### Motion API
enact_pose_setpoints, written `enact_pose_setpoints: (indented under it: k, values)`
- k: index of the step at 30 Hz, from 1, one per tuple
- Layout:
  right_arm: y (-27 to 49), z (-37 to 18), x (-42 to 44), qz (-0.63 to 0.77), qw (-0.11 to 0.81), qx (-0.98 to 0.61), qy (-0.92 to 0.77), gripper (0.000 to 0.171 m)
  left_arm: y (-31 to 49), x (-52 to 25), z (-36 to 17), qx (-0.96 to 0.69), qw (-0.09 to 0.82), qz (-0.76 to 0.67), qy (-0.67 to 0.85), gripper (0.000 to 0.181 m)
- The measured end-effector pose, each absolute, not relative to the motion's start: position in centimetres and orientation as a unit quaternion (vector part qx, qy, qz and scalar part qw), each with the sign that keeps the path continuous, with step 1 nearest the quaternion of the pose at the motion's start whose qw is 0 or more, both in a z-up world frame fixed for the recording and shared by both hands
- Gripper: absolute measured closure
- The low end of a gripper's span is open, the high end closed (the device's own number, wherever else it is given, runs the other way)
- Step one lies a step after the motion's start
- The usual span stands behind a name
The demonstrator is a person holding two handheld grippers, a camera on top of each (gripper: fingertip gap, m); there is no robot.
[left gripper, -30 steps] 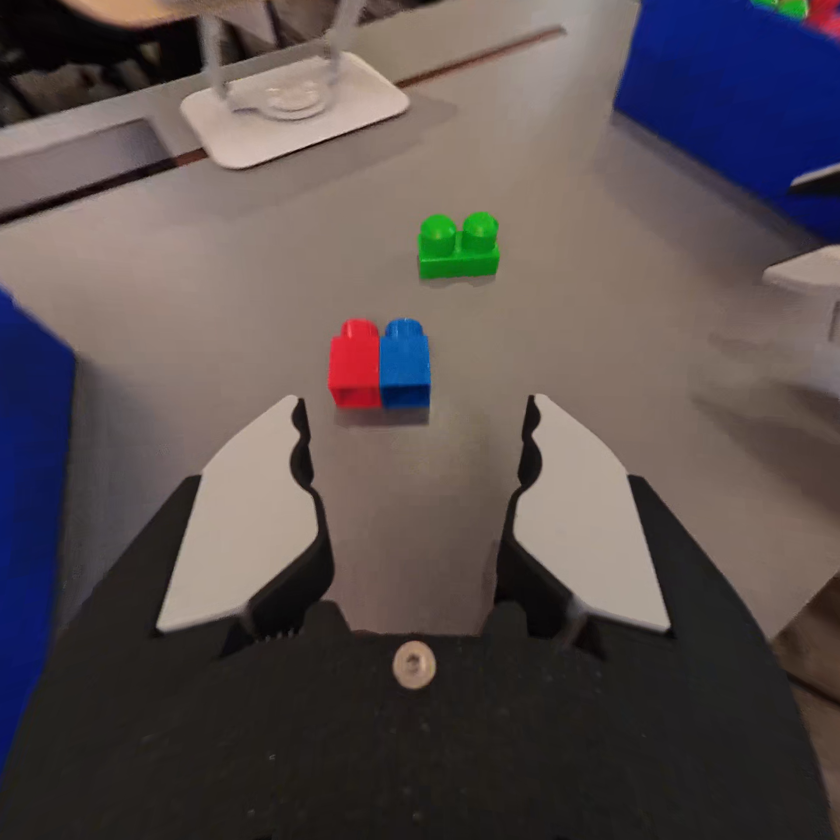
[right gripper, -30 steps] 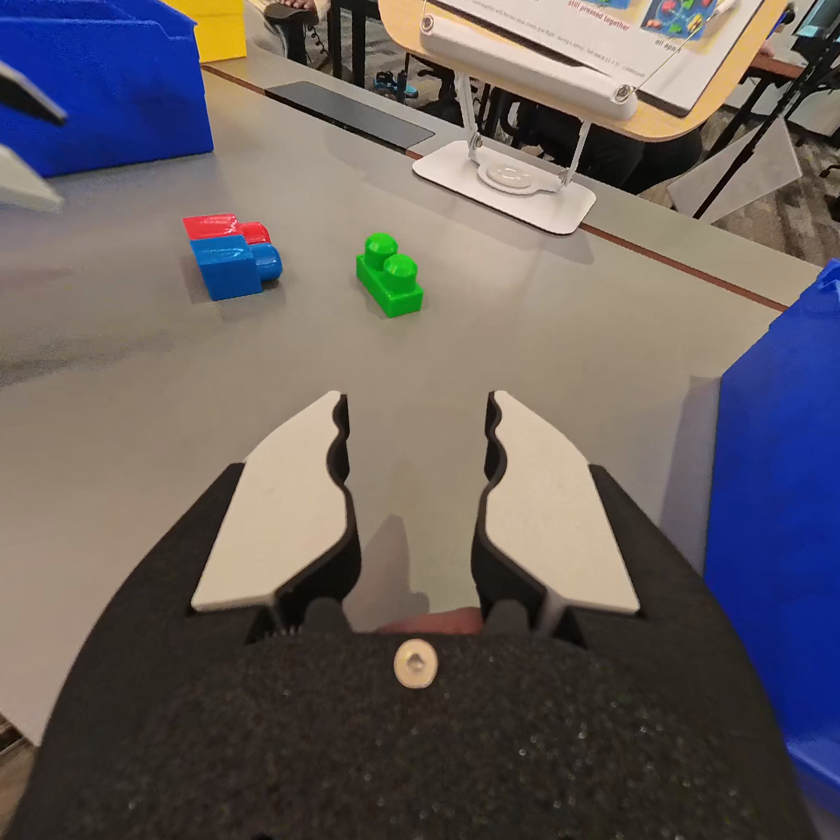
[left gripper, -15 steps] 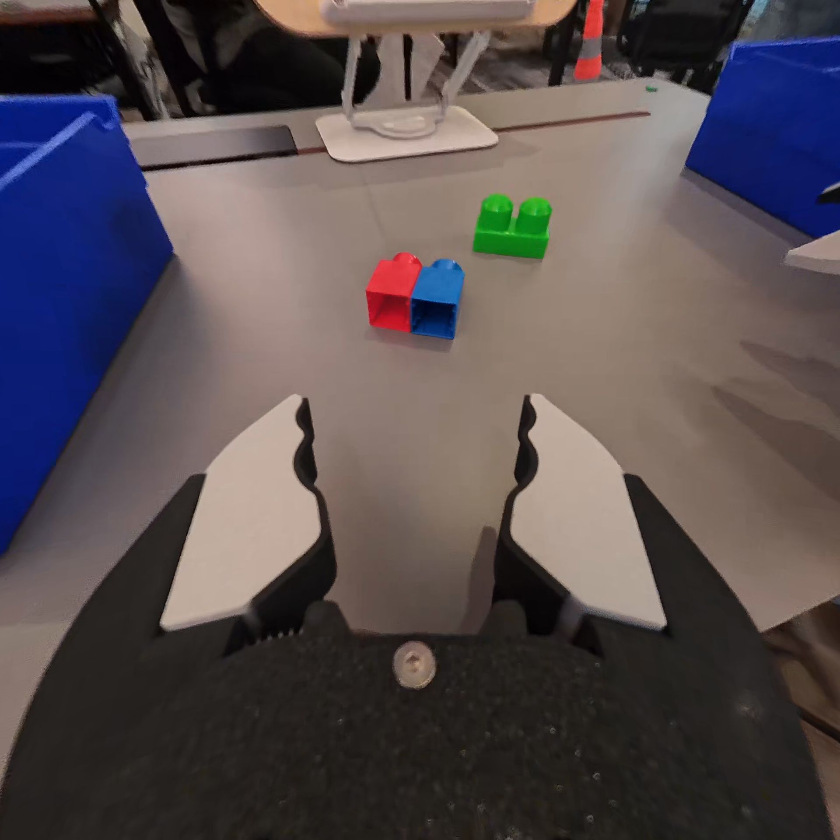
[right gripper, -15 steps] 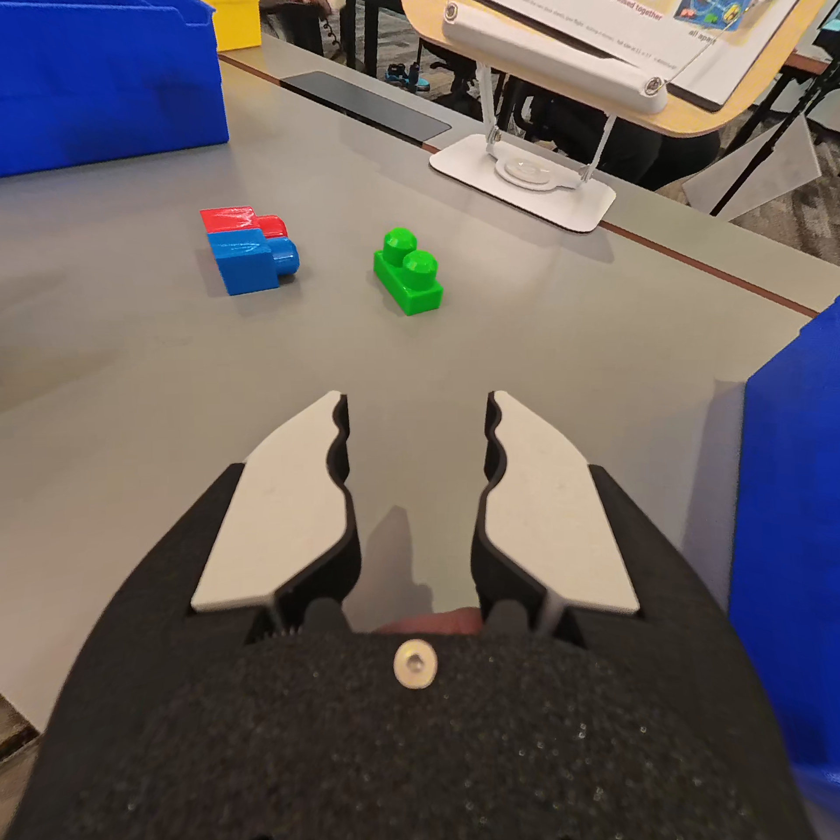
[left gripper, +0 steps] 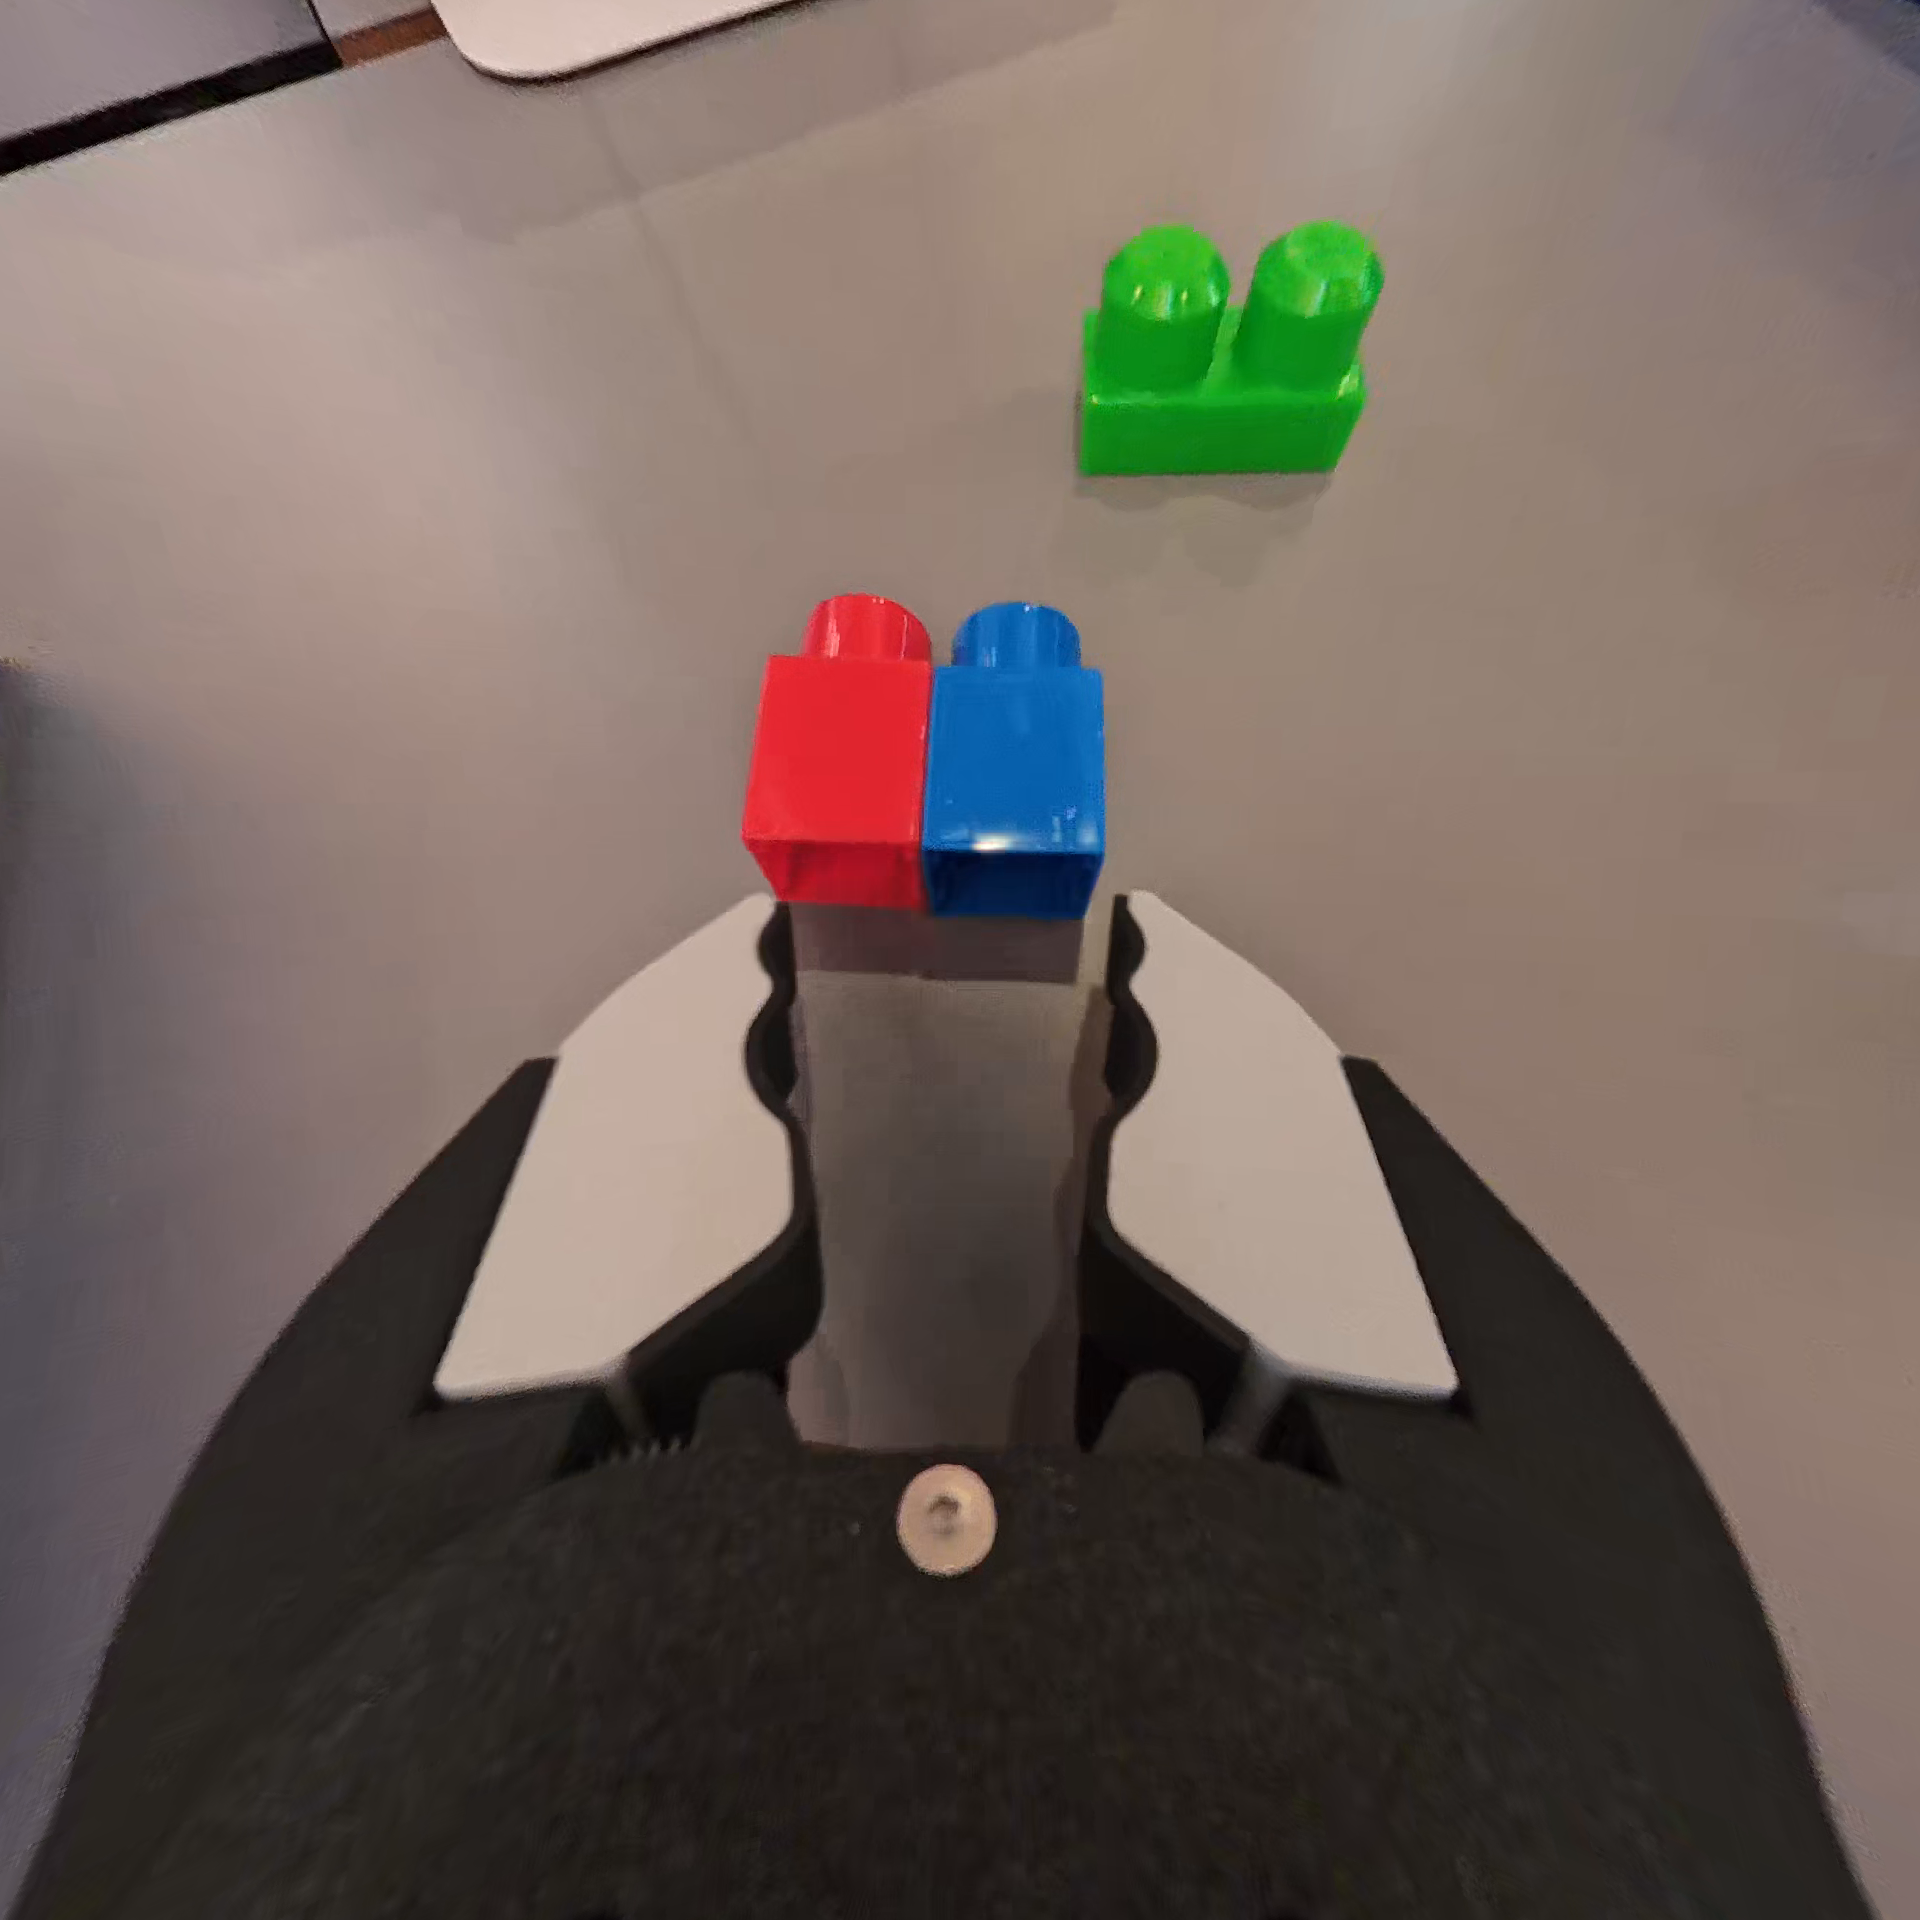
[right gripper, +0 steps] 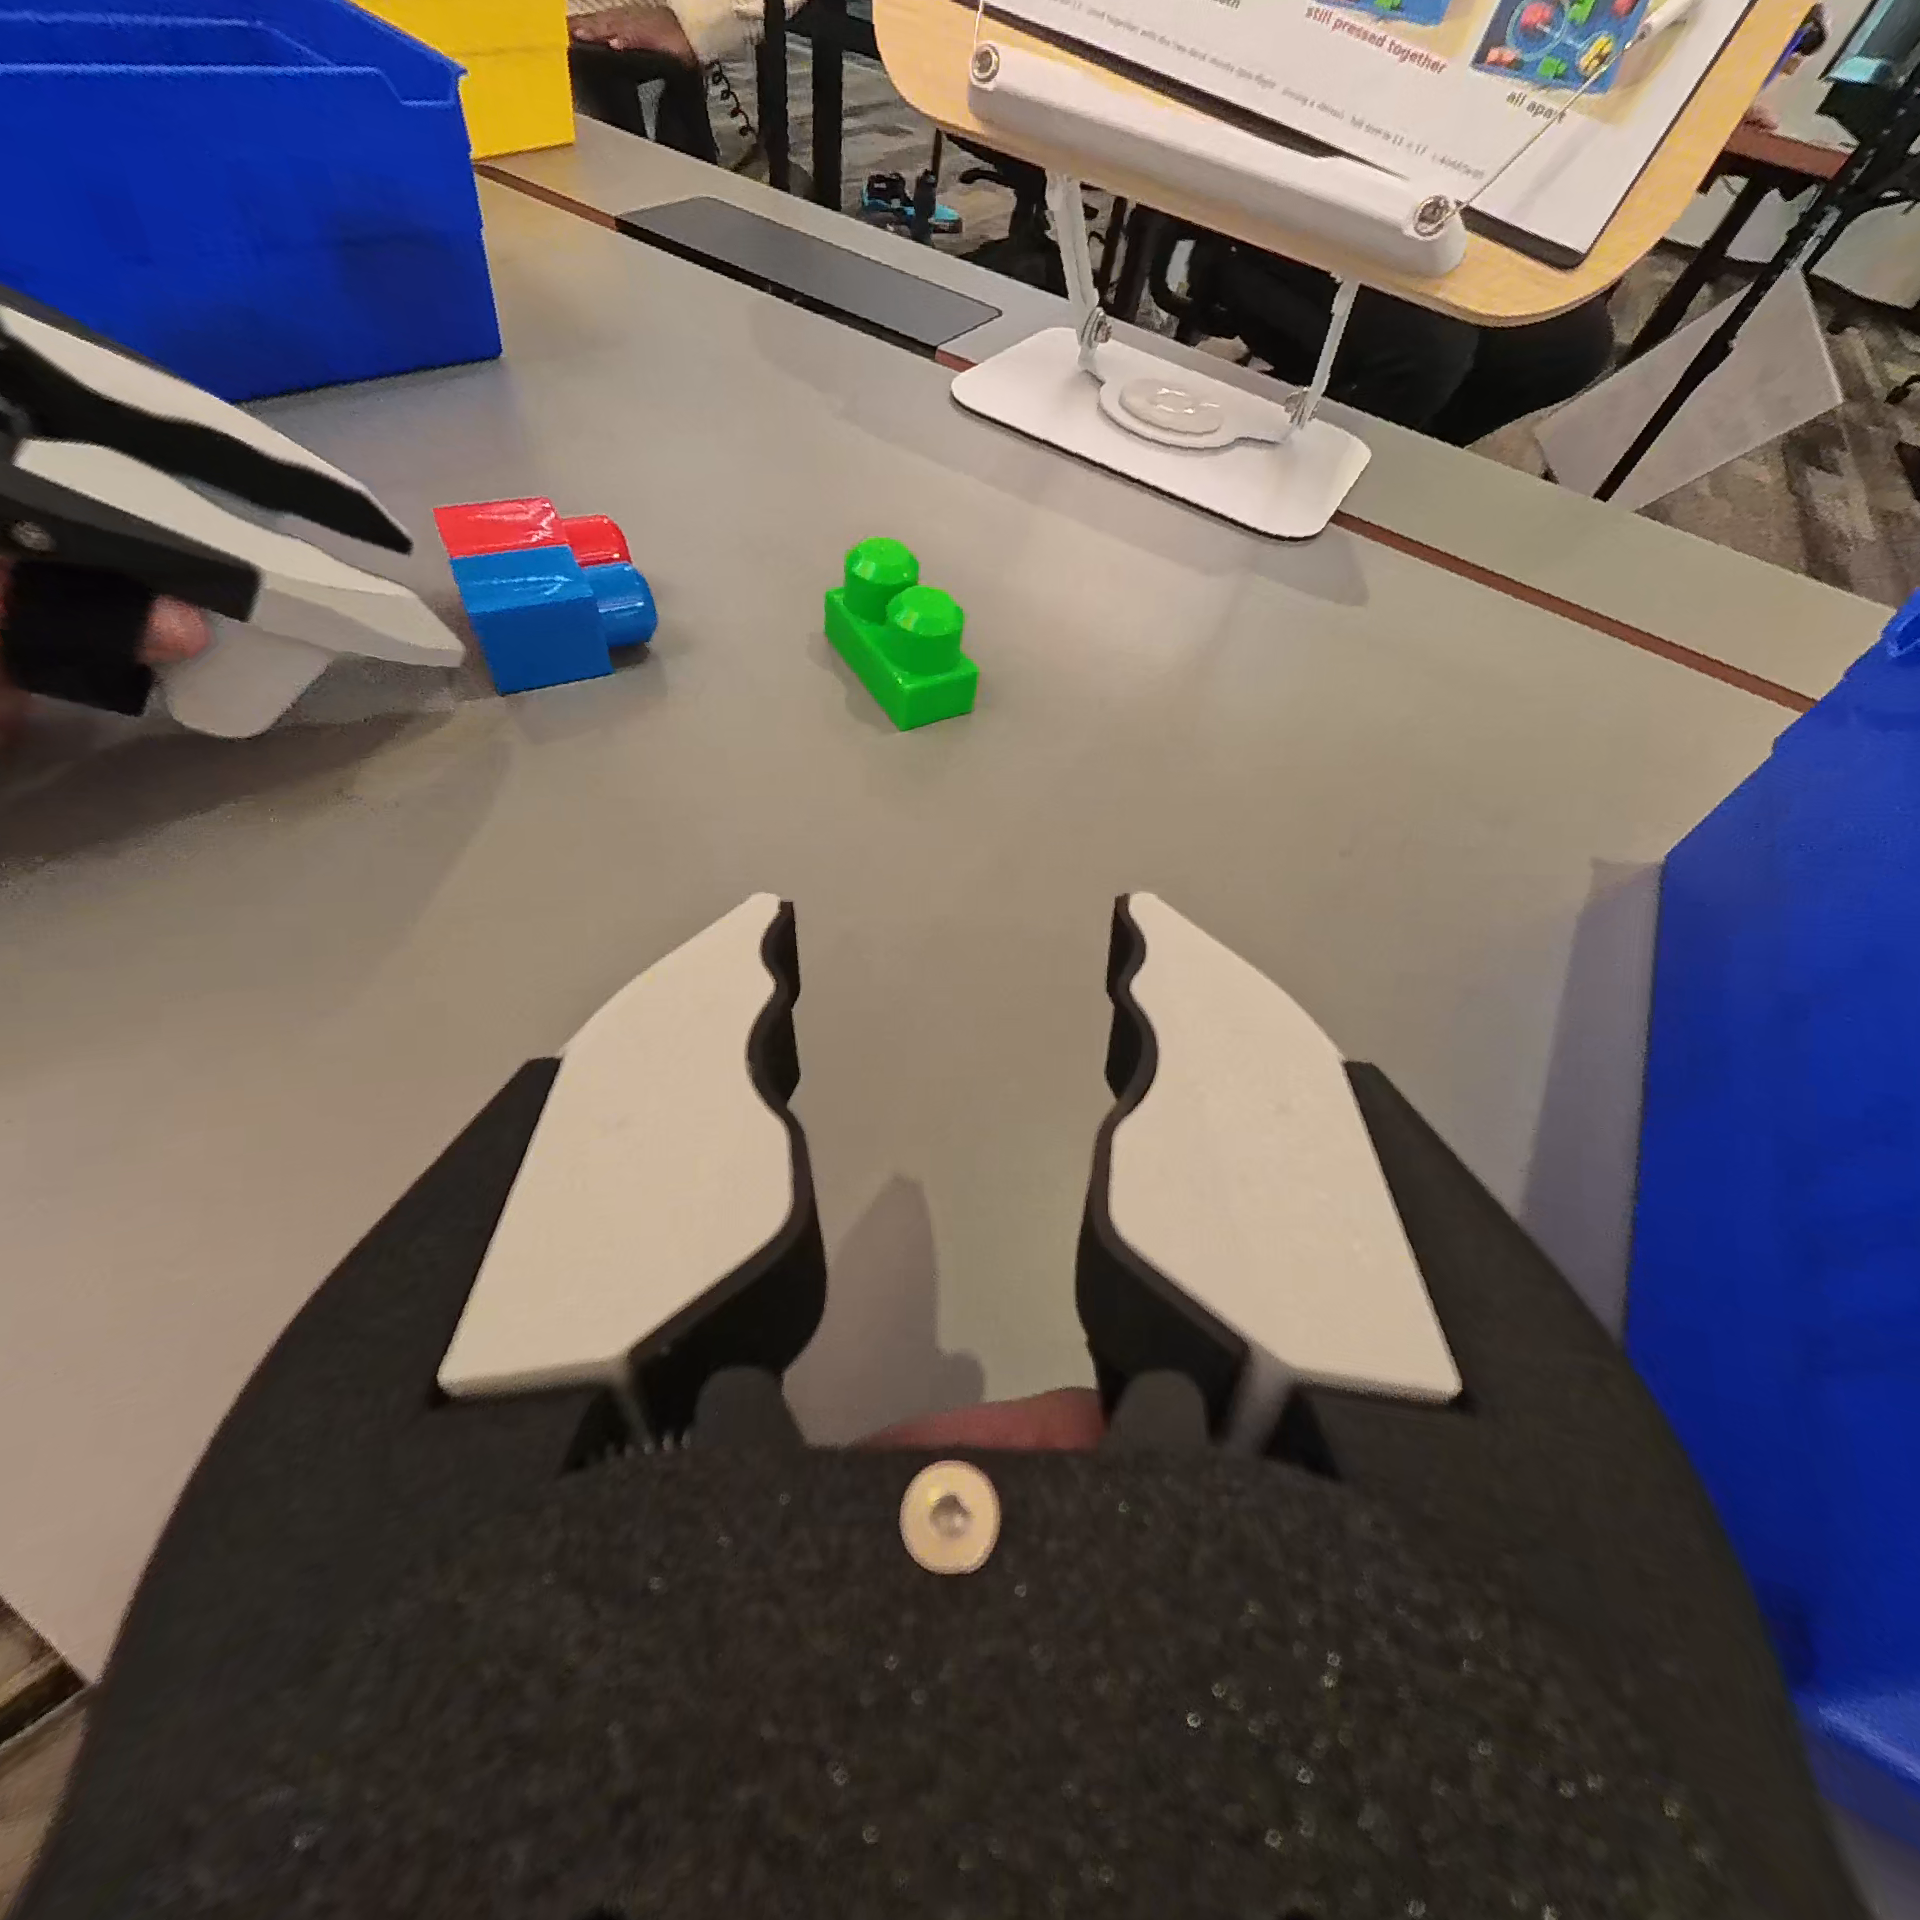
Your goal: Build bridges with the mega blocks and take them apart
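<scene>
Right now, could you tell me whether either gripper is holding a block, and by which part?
Nothing is held. The left gripper is open just short of the red block and blue block; the right gripper is open and empty.

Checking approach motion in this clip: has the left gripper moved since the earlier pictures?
Yes. In the right wrist view the left gripper has come in from the left edge toward the red block and blue block, now just short of them, open.

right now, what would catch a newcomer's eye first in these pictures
The bright blocks on the grey table: a red block and a blue block lying on their sides, touching, with a green block upright and apart beyond them. The left gripper, jaws open, sits just short of the pair. Blue bins flank the table.
</scene>
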State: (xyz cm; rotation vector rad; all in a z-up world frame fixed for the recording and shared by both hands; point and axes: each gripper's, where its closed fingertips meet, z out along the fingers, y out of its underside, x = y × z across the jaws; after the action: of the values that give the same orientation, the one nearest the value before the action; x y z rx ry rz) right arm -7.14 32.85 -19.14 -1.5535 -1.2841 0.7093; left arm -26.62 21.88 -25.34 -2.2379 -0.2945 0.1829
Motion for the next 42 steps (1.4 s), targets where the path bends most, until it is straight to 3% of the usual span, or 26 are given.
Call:
enact_pose_setpoints:
  k: [10,24,42]
  values:
    - [33.7,-19.6,-6.9,0.293,0.477,-0.645,-0.520,0.114,22.5,-27.2,-26.7,-0.915,0.383,0.066,-0.110,0.129]
    - [34.1,-19.5,-6.8,0.291,0.478,-0.647,-0.518,0.115,21.9,-28.4,-26.3,-0.912,0.392,0.083,-0.082,0.145]
    - [34.3,-19.6,-6.7,0.290,0.477,-0.649,-0.517,0.115,23.7,-28.3,-26.9,-0.920,0.379,0.082,-0.062,0.144]
